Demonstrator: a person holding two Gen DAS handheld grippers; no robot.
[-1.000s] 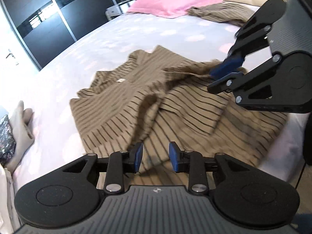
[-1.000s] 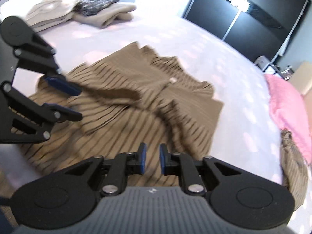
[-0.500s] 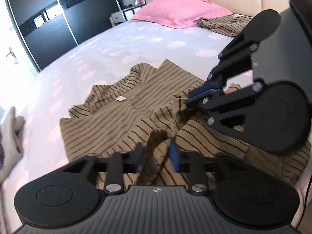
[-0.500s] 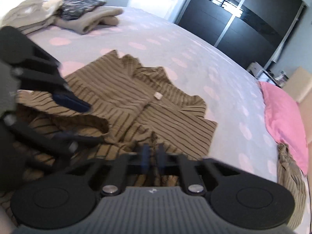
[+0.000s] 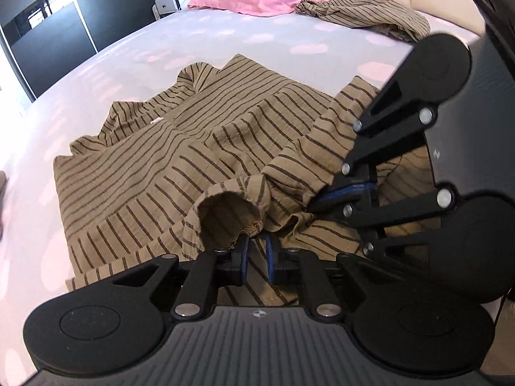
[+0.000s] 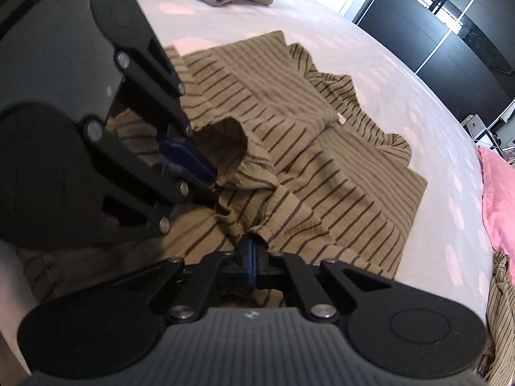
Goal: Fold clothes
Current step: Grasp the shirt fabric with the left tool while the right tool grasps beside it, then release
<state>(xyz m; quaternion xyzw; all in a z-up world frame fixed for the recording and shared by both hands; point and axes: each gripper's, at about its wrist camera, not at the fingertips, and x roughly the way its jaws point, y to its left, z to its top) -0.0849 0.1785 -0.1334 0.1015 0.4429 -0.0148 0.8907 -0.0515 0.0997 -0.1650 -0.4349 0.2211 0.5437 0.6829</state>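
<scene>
Both grippers have dropped onto the shirt (image 5: 167, 167) on the bed (image 5: 244, 41) since a second ago. Right gripper (image 6: 251, 259) now pinches a bunched fold tight; left gripper (image 5: 256, 257) stands narrow with the cuff (image 5: 225, 215) at its tips, not clearly clamped. Lifting now risks the left side slipping free, so the fold drags crooked.

Both grippers matte black w/ blue pads (image 5: 243, 251), silver screws, ribbed grey body, round discs
</scene>
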